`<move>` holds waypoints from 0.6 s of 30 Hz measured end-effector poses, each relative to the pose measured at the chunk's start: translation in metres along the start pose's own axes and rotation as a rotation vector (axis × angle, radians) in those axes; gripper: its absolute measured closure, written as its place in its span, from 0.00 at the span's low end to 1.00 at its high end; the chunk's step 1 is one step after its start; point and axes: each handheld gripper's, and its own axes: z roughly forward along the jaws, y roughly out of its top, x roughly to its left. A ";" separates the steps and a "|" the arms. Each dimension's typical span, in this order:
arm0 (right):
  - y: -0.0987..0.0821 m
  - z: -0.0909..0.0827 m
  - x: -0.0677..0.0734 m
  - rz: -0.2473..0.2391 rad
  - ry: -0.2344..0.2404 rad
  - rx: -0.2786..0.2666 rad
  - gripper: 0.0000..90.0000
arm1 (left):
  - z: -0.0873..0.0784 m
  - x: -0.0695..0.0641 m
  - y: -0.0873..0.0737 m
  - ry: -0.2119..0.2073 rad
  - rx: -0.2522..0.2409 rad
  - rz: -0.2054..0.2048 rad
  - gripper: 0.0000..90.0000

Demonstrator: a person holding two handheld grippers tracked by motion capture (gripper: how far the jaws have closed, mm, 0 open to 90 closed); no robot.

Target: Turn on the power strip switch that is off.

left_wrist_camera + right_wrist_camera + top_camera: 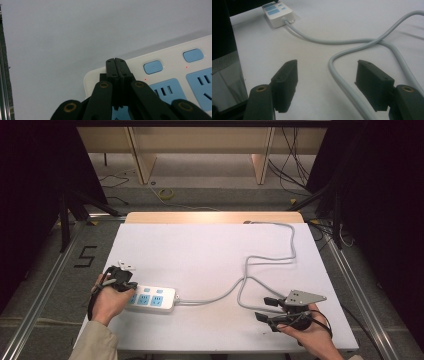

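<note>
Power strip: a white power strip (150, 299) with blue sockets is laid flat near the bench's front-left corner, its long side roughly parallel to the front edge. In the left gripper view (175, 75) two blue switch buttons and blue socket faces are seen on its top.

Cable: a grey cable (260, 270) is run from the strip's right end across the middle of the bench, is looped and crossed over itself, and is carried off over the back edge near the back-right corner. In the right gripper view (352, 85) one run of it is seen passing between the jaws.

Left gripper: the left gripper (121, 281) is held by the left hand (107, 301) at the strip's left end. Its jaws are closed tight against each other (117, 71), with nothing clamped between them; the joined tips are set over the strip's end corner, and whether they press on it cannot be told.

Right gripper: the right gripper (265, 309) is held by the right hand (312, 332) near the front-right corner, well apart from the strip. Its jaws are spread wide (327, 82); the cable lies on the bench between them and is not pinched.

Bench: a pale bench top (200, 250) is seen, with a wooden strip along its back edge.

Open room: the middle-left and back-left of the bench are left free; the strip lies close to the left and front edges.
</note>
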 end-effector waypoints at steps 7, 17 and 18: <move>0.000 0.000 0.000 0.000 0.000 0.001 0.39 | 0.000 0.001 0.000 -0.007 0.001 -0.007 1.00; 0.000 0.000 0.000 -0.002 -0.001 0.000 0.39 | 0.001 0.000 0.001 0.003 0.006 0.003 1.00; 0.000 0.000 0.000 -0.002 -0.001 0.000 0.39 | 0.001 0.000 0.001 0.003 0.007 0.004 1.00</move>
